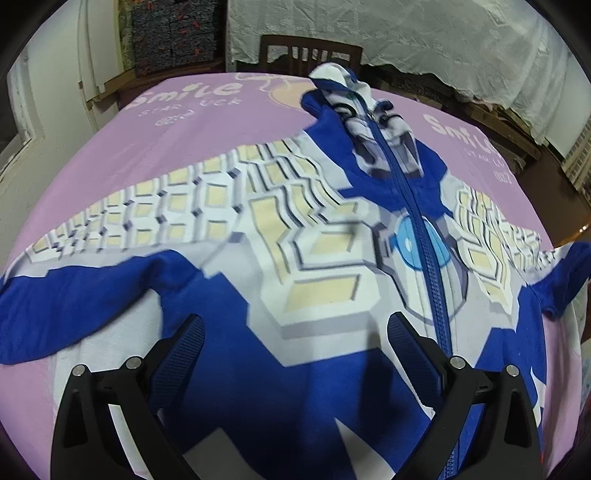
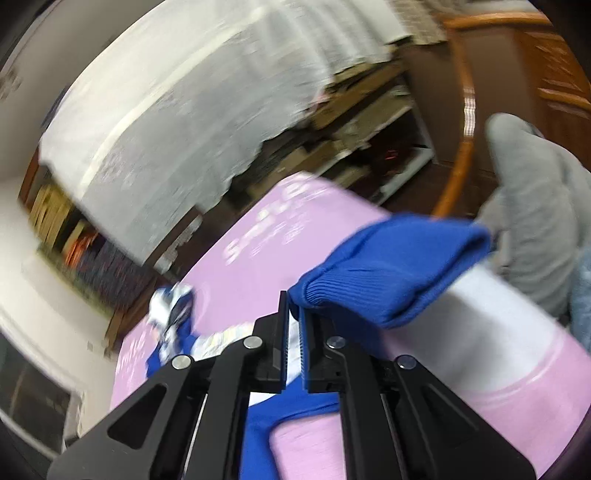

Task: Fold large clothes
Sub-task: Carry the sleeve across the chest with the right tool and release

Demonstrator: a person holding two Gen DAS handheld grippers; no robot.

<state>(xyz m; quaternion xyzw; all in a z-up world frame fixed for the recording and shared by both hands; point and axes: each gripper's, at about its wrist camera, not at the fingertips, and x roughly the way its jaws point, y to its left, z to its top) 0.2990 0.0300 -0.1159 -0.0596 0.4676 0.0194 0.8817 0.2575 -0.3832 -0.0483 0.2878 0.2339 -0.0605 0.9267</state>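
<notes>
A blue, white and cream zip-up hooded suit [image 1: 317, 236] lies spread face up on a pink table cover [image 1: 173, 147], hood [image 1: 332, 79] at the far end, sleeves out to both sides. My left gripper [image 1: 295, 325] hangs open just above the suit's lower front, left of the blue zipper [image 1: 417, 206], nothing between its fingers. In the right wrist view my right gripper [image 2: 293, 302] is shut on the sleeve beside its blue ribbed cuff [image 2: 391, 266], which is lifted off the pink cover [image 2: 258, 258]. The view is rolled and blurred.
A wooden chair [image 1: 310, 51] stands behind the table's far edge, in front of furniture draped with white cloth [image 1: 406, 33]. A person's grey-sleeved arm [image 2: 535, 206] is at the right of the right wrist view, with wooden furniture [image 2: 546, 55] behind it.
</notes>
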